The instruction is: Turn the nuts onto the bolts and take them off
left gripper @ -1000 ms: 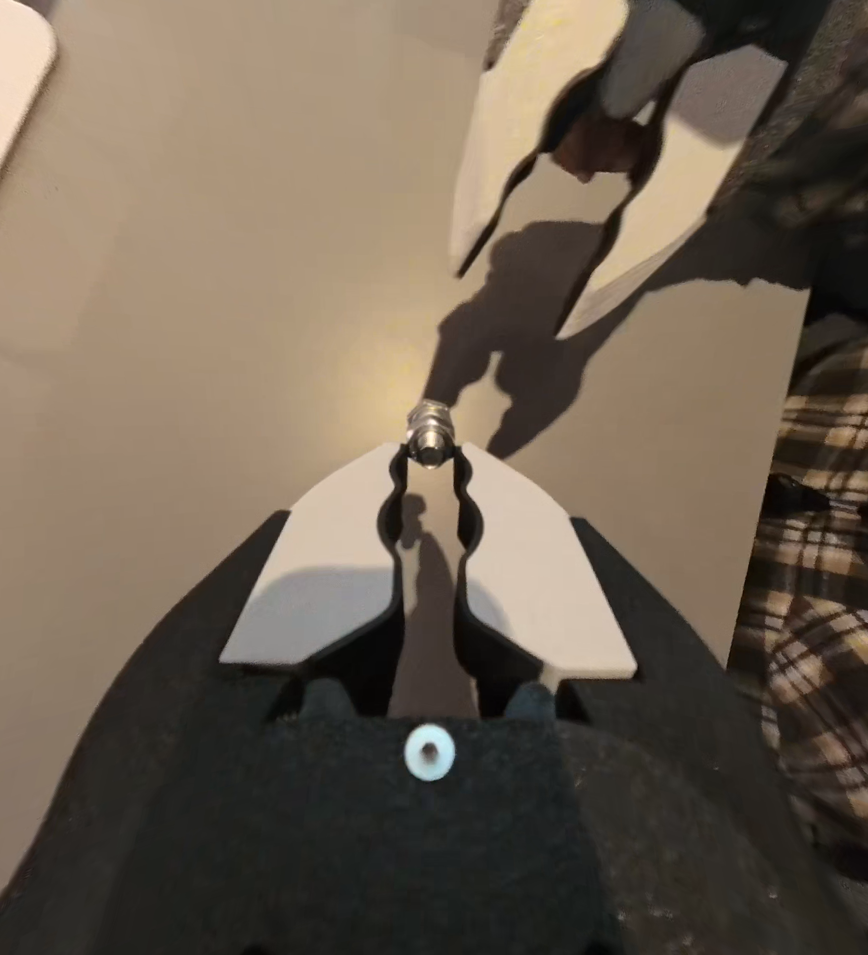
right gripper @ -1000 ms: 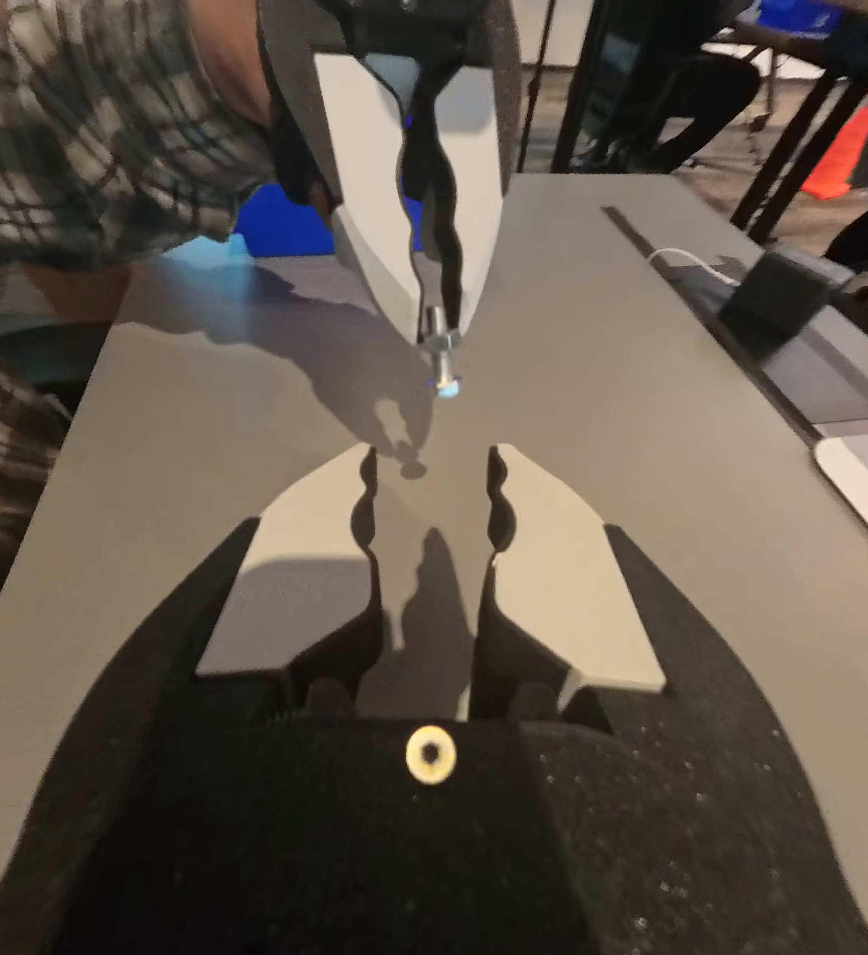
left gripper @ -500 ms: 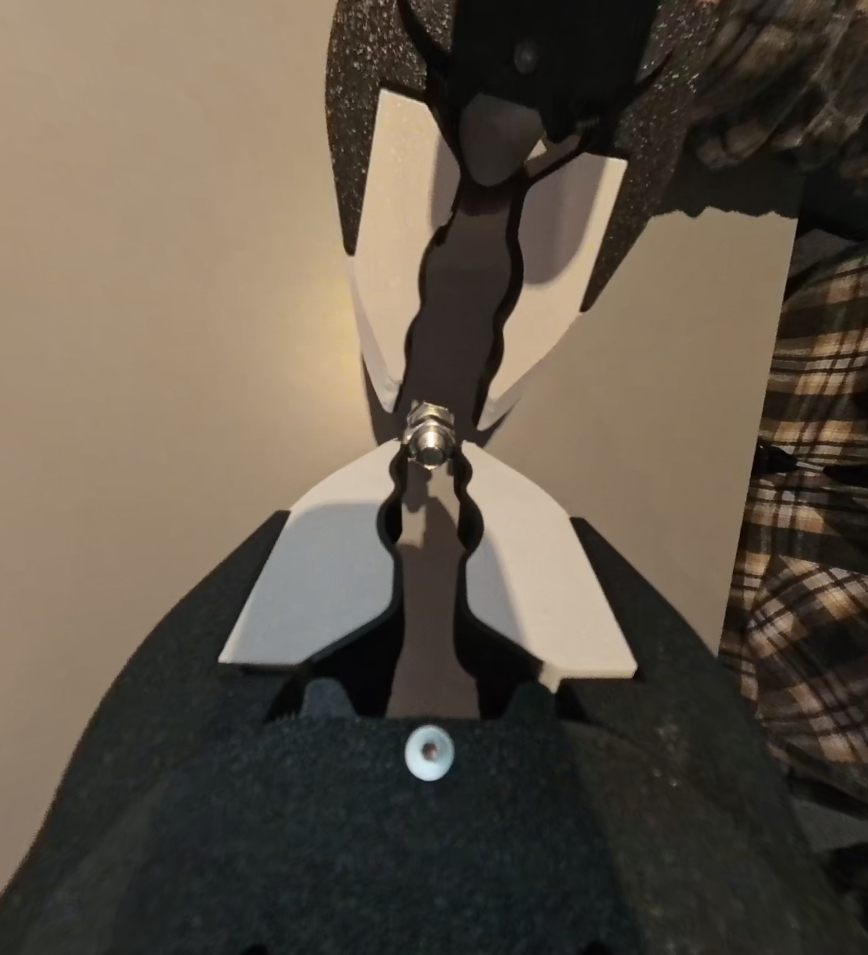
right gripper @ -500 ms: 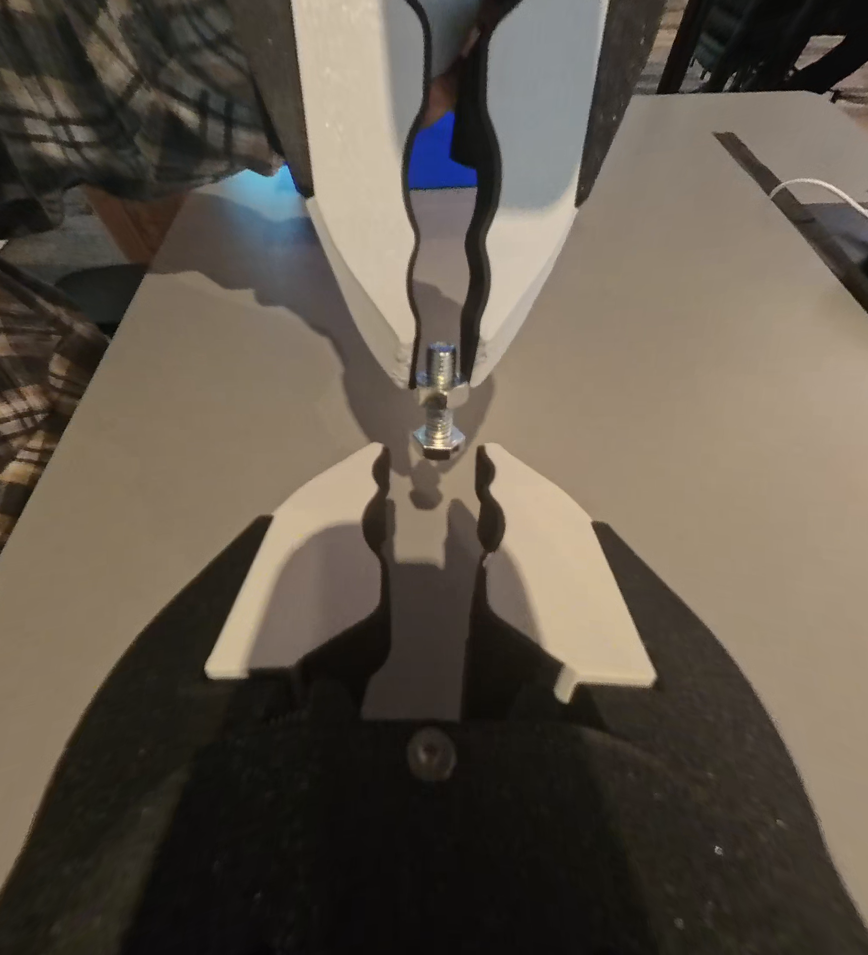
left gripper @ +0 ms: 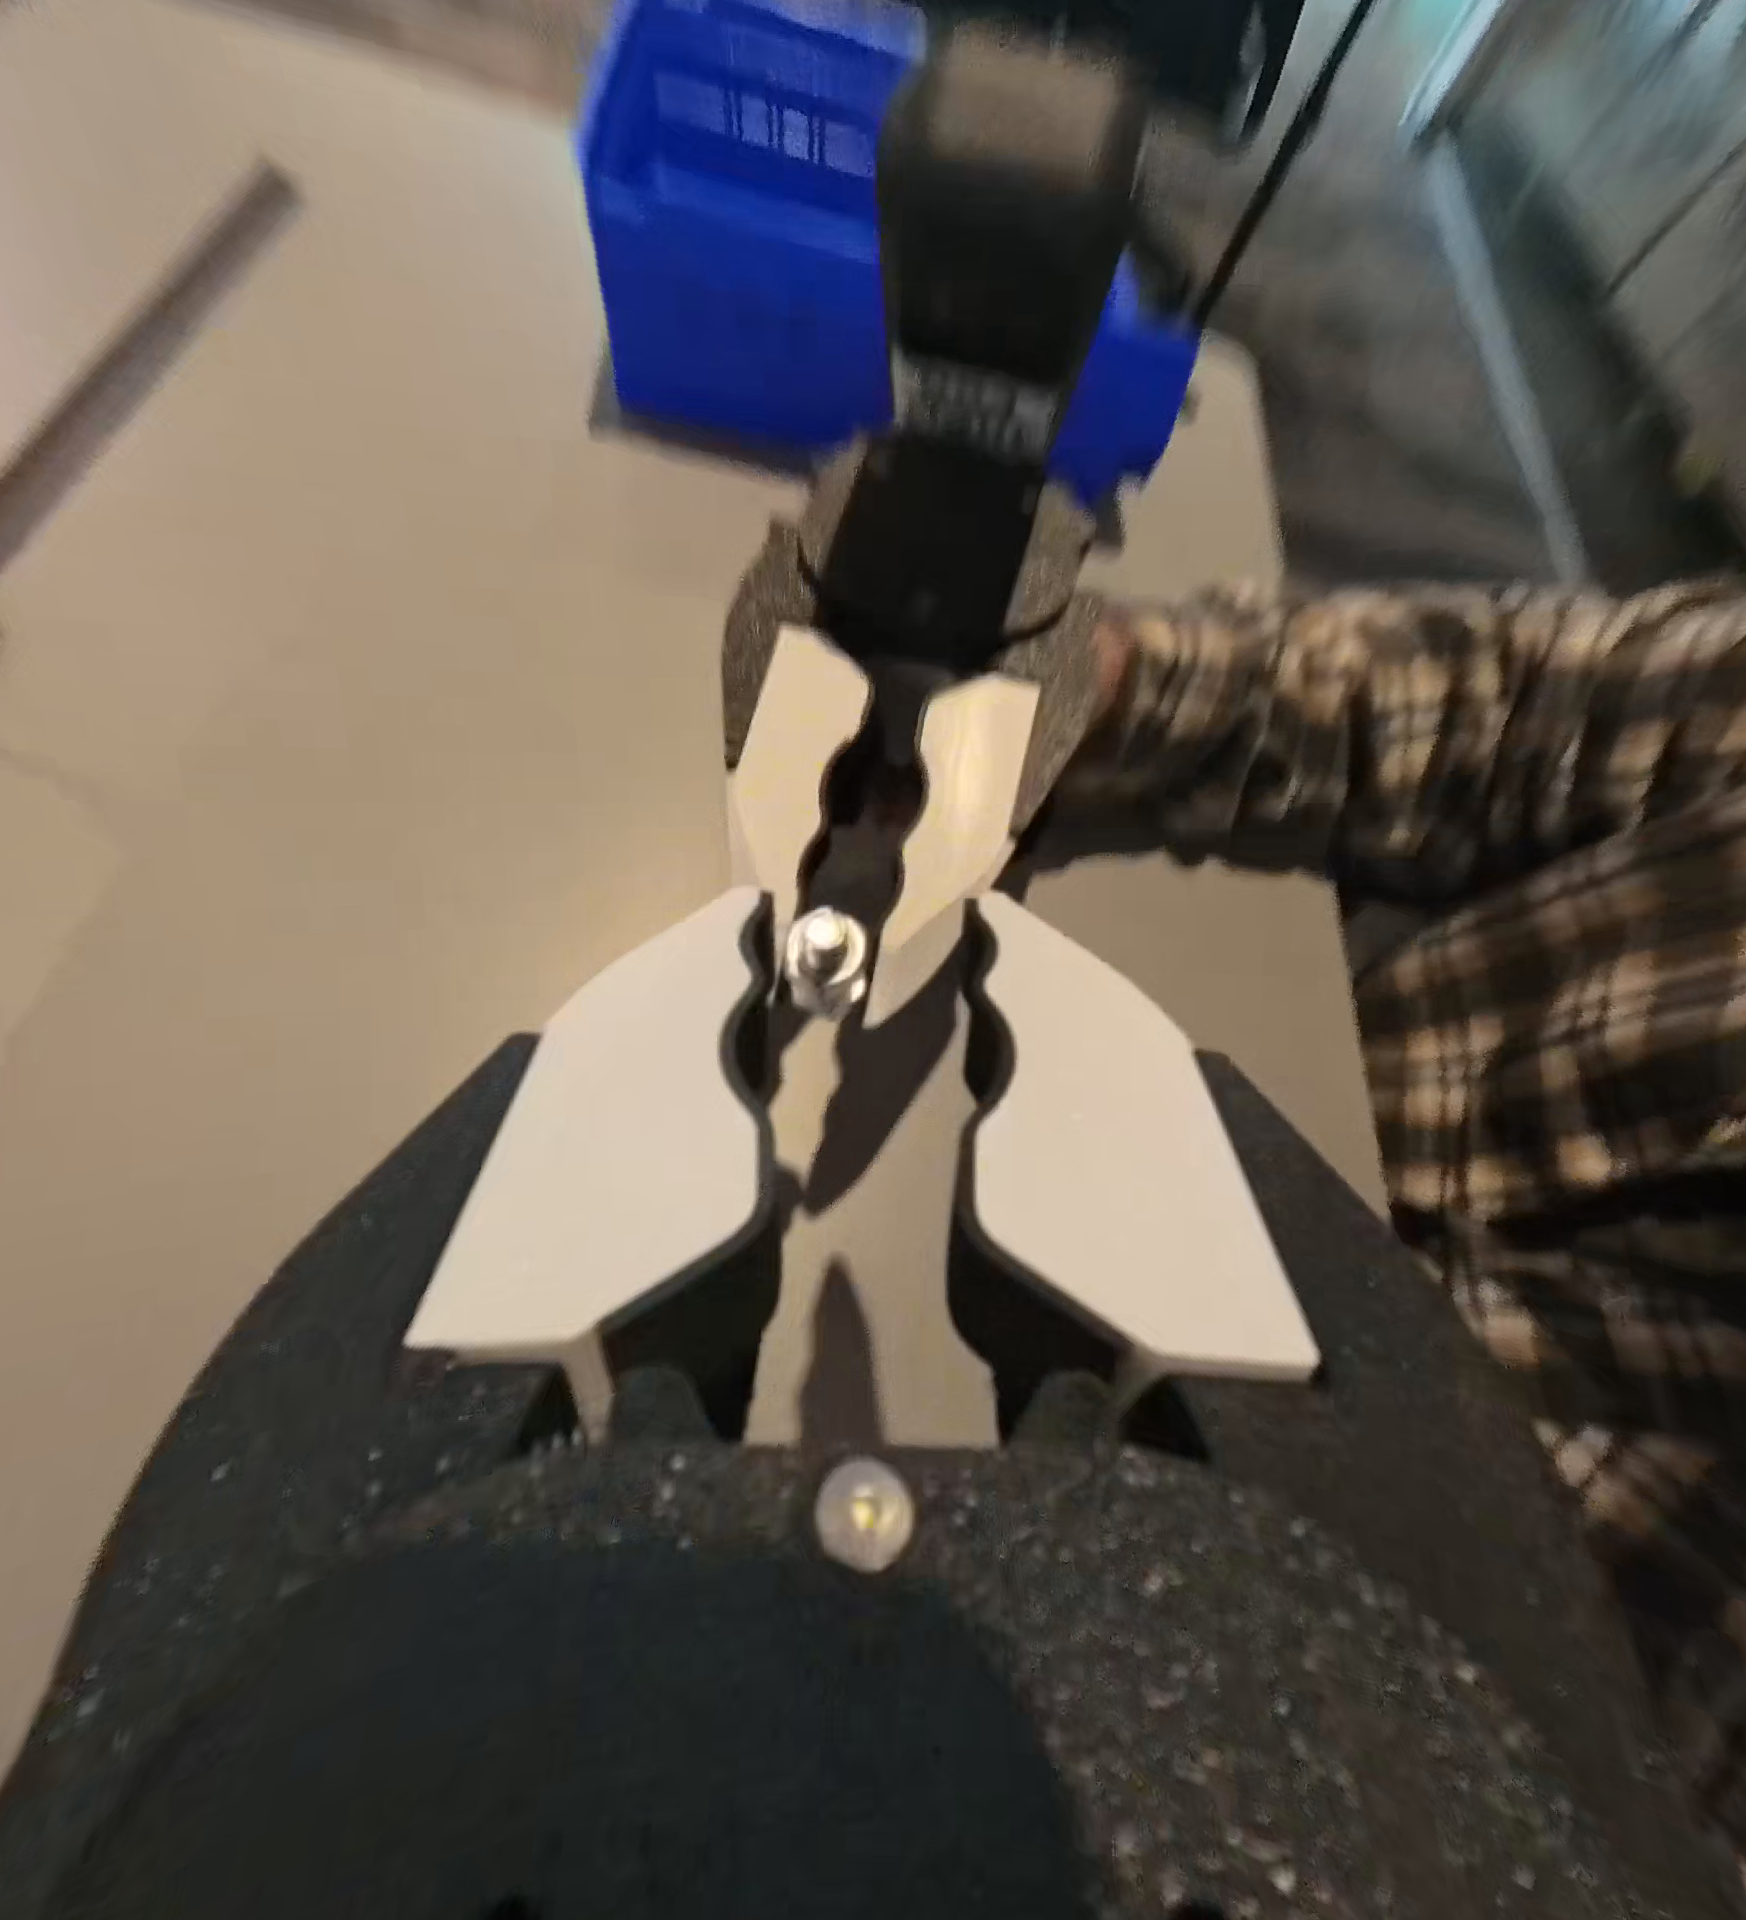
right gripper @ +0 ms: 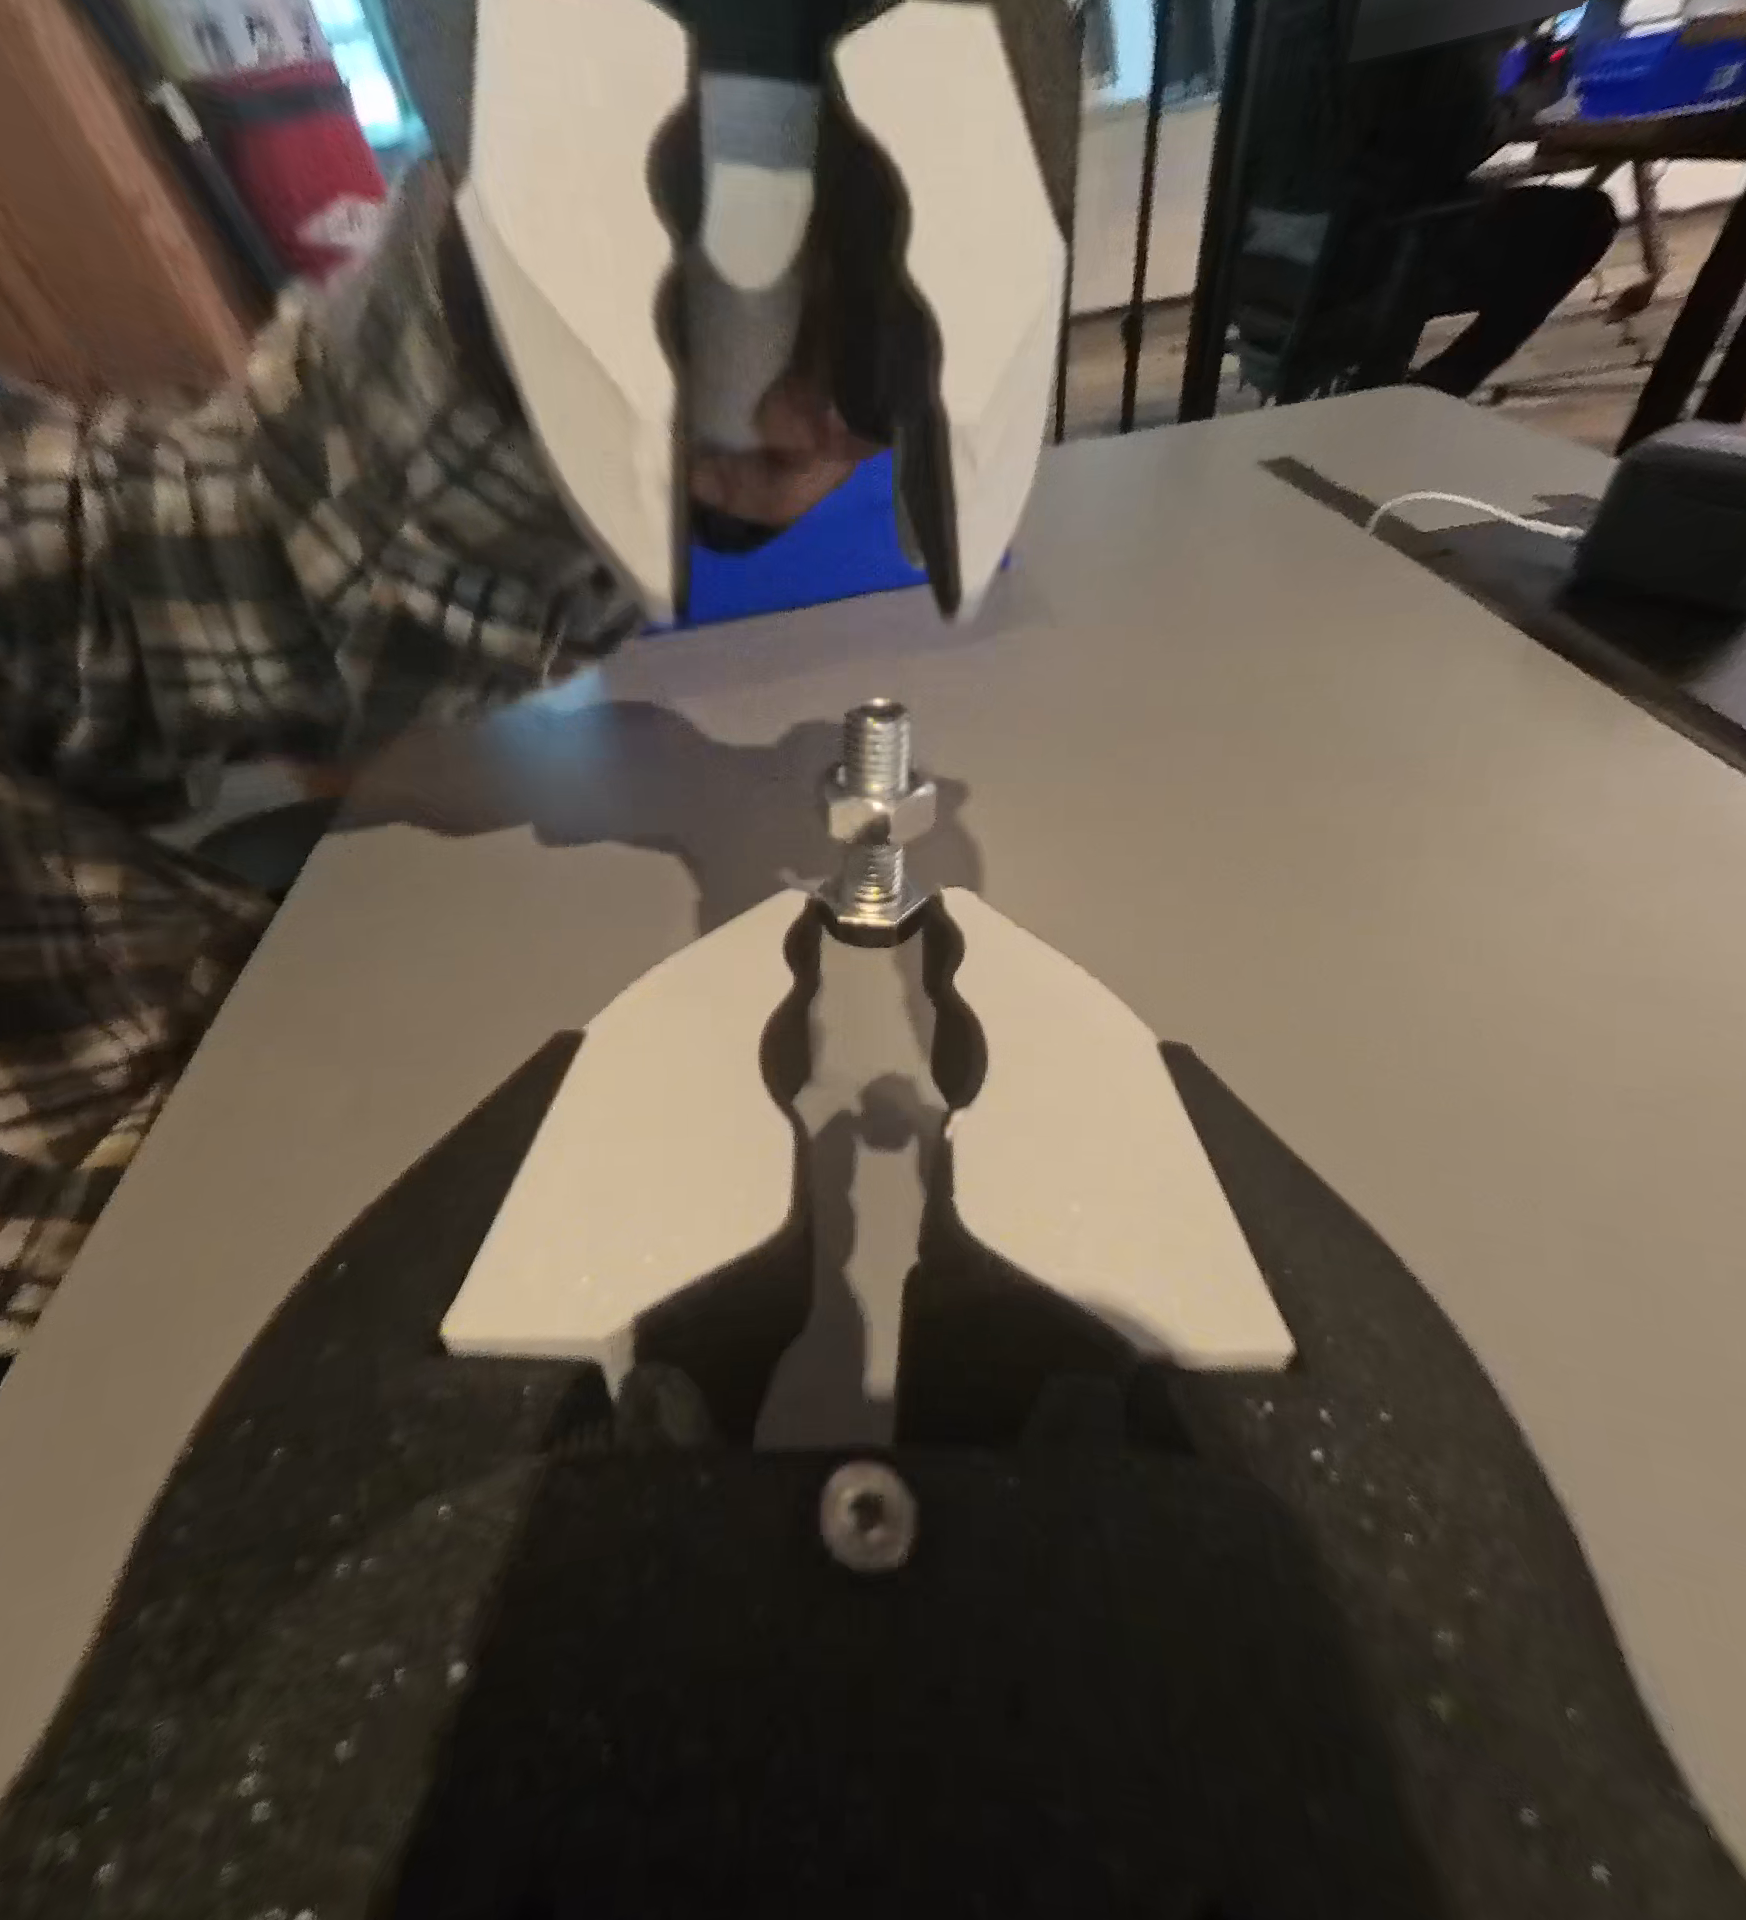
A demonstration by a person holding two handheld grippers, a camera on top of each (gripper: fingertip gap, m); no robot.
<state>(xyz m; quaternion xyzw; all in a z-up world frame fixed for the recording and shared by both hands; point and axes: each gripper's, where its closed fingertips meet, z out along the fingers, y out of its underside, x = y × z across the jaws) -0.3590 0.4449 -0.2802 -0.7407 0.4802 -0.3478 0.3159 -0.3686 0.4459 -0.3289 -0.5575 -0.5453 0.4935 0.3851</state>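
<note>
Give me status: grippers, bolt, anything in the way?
Right gripper shut on bolt at its head, nut mid-thread. Left gripper open, off the bolt. Nothing between them; table bare beneath.

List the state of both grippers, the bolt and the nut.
Left gripper: open, holding nothing, apart from the bolt.
Right gripper: fingers shut on the bolt's head.
Bolt: held off the table, threaded end pointing towards the left gripper.
Nut: threaded partway along the bolt, not gripped.
</note>
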